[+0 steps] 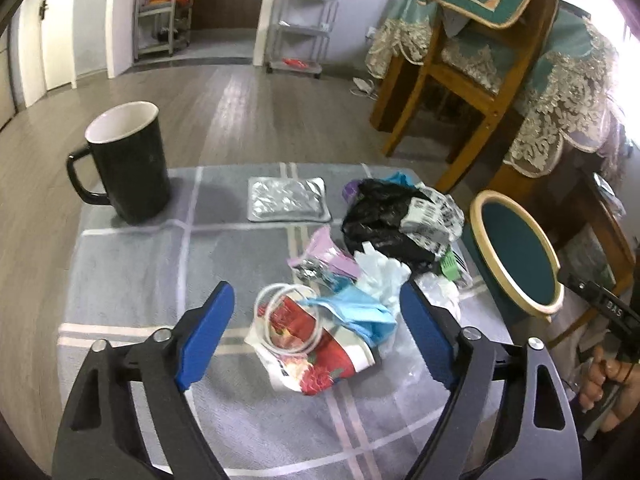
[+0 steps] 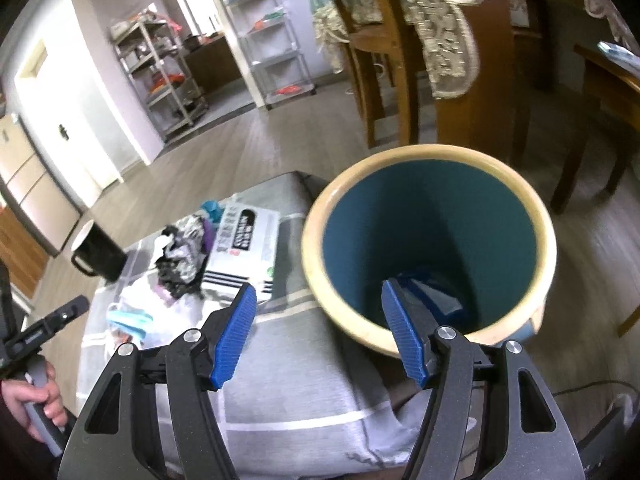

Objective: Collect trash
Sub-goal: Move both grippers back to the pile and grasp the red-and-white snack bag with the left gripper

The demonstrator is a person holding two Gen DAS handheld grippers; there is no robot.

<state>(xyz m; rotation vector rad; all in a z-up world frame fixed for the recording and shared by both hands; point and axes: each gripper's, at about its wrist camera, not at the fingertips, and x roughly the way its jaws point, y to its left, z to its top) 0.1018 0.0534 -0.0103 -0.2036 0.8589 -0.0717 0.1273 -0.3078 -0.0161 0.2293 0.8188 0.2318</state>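
Observation:
A pile of trash lies on the grey checked tablecloth (image 1: 132, 280): a red flowered wrapper (image 1: 316, 360) with a clear ring, a blue glove (image 1: 352, 312), a white glove (image 1: 384, 272), a purple packet (image 1: 328, 252), a black bag (image 1: 380, 216) and a silver blister pack (image 1: 288, 200). My left gripper (image 1: 316, 328) is open around the wrapper and blue glove. A teal bin with a cream rim (image 1: 516, 252) stands to the right of the table. In the right wrist view my right gripper (image 2: 320, 320) is open and empty over the bin's near rim (image 2: 360, 332); blue trash (image 2: 432, 296) lies inside.
A black mug (image 1: 128, 168) stands at the table's far left, also in the right wrist view (image 2: 100, 256). A printed white box (image 2: 244, 248) lies by the pile. Wooden chairs and a lace-covered table (image 1: 500, 80) stand behind the bin. Shelving racks (image 1: 300, 20) are across the floor.

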